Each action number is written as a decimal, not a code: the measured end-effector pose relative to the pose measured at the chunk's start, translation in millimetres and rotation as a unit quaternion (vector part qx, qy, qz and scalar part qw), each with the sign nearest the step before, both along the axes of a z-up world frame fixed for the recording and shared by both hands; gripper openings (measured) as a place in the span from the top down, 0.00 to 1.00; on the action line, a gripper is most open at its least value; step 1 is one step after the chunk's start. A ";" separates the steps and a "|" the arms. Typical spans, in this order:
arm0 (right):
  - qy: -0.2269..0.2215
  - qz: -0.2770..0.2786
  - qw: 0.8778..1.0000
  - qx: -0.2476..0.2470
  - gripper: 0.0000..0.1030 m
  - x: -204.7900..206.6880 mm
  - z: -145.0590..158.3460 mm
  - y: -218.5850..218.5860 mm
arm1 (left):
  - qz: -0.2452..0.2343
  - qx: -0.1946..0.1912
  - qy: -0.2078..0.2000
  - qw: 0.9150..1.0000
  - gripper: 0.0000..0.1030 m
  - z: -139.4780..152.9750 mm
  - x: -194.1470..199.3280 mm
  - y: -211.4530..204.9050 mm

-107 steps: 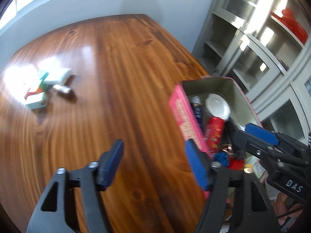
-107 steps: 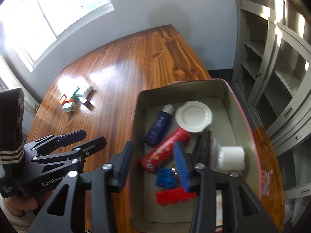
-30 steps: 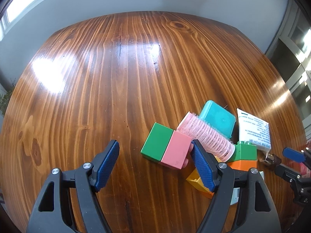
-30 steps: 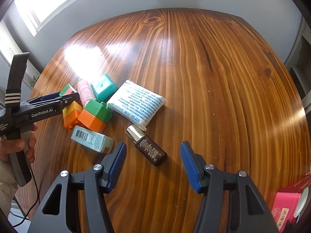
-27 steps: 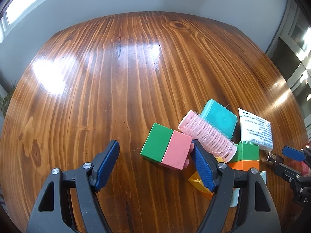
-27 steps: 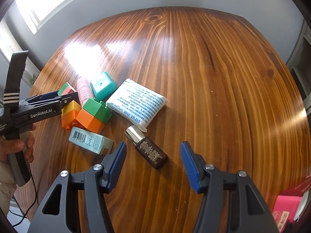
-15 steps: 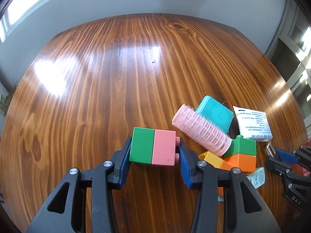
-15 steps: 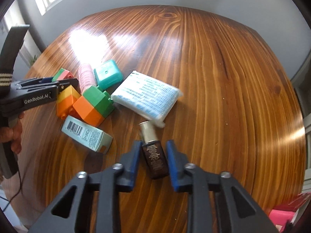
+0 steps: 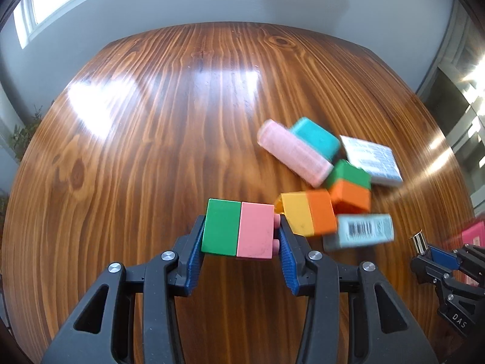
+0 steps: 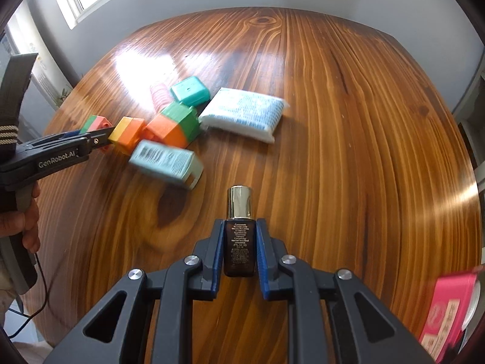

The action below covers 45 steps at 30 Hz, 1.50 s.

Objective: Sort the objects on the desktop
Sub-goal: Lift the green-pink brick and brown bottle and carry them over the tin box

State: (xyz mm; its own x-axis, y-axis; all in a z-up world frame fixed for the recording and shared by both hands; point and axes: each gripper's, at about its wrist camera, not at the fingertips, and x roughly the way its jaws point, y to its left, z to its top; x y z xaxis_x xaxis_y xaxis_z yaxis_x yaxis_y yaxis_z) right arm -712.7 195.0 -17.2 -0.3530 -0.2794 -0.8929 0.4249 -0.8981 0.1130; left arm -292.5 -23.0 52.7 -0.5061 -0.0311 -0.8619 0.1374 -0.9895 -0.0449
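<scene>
The glossy varnished wooden table (image 10: 348, 127) mirrors window light; the dark glass bottle (image 10: 238, 248) between the blue ribbed pads (image 10: 216, 257) has a shiny metal cap.

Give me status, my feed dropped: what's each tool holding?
Left tool shut on green-pink block. Right tool shut on dark bottle. Nothing blocking; rest of pile on table.

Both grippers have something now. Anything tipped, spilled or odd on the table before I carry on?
Nothing spilled or broken. The left gripper is shut on the green-pink block, the right gripper on the dark bottle, cap on. The leftover pile is jumbled: the orange-green block sits tilted, the roller leans against the teal box.
</scene>
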 end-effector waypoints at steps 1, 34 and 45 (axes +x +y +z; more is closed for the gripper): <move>0.000 -0.001 1.000 -0.002 0.79 5.3 2.4 2.7 | -0.002 0.000 0.000 1.000 0.54 1.1 3.0 3.4; 0.082 -0.042 0.996 -0.016 0.79 99.6 70.4 110.4 | -0.118 0.031 0.037 0.992 0.55 45.4 93.3 169.0; 0.093 -0.064 0.993 -0.018 0.79 116.1 79.0 157.7 | -0.149 0.033 0.049 0.987 0.54 54.8 110.2 224.4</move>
State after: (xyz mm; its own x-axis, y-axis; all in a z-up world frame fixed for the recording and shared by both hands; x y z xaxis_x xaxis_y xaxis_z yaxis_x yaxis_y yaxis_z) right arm -596.6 352.7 61.8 -0.5459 -0.2522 -0.7990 0.3249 -0.9427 0.0756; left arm -182.3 201.4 107.4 -0.5651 0.1862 -0.8037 -0.1683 -0.9797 -0.1086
